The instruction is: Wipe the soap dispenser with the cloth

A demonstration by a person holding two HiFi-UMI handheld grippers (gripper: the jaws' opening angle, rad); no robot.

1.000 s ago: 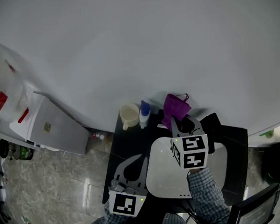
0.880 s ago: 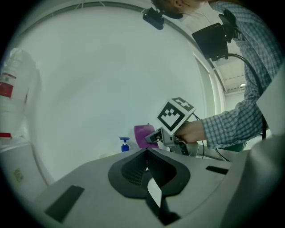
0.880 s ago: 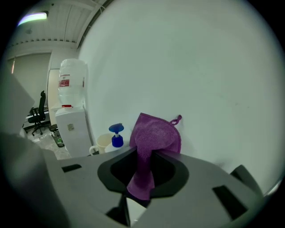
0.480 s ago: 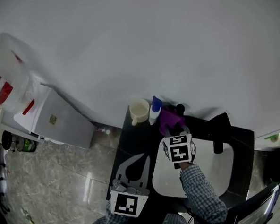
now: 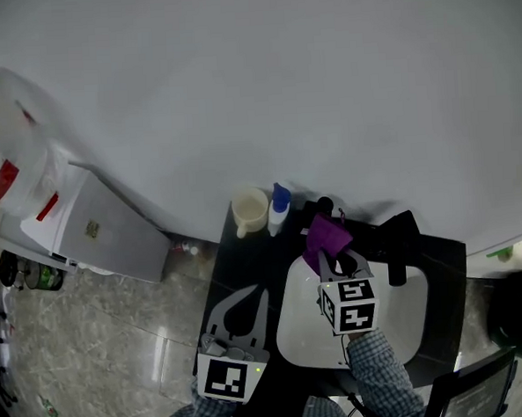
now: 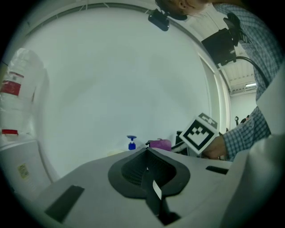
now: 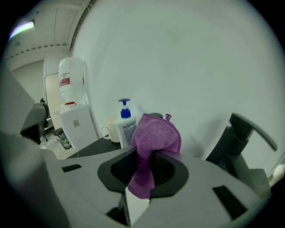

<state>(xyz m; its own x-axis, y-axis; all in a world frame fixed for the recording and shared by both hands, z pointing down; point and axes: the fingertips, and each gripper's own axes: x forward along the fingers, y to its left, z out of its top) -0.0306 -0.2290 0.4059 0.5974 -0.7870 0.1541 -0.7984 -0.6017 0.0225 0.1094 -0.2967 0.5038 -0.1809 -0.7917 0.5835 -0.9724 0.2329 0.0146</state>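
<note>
Right tongs (image 5: 335, 259) drew back, clamping purple cloth (image 5: 326, 236), seemingly off soap dispenser (image 5: 279, 208); left tongs (image 5: 253, 294) closed, empty.

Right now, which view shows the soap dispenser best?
The right gripper view: the soap dispenser stands close, with its pump and label visible, just left of the cloth. The head view shows it small, from above. The left gripper view shows only its blue pump, far off.

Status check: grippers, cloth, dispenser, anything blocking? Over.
Right gripper shut on purple cloth, over the sink. Left gripper shut, empty, low. Soap dispenser upright at counter back, cloth not touching it. Mug close beside it.
</note>
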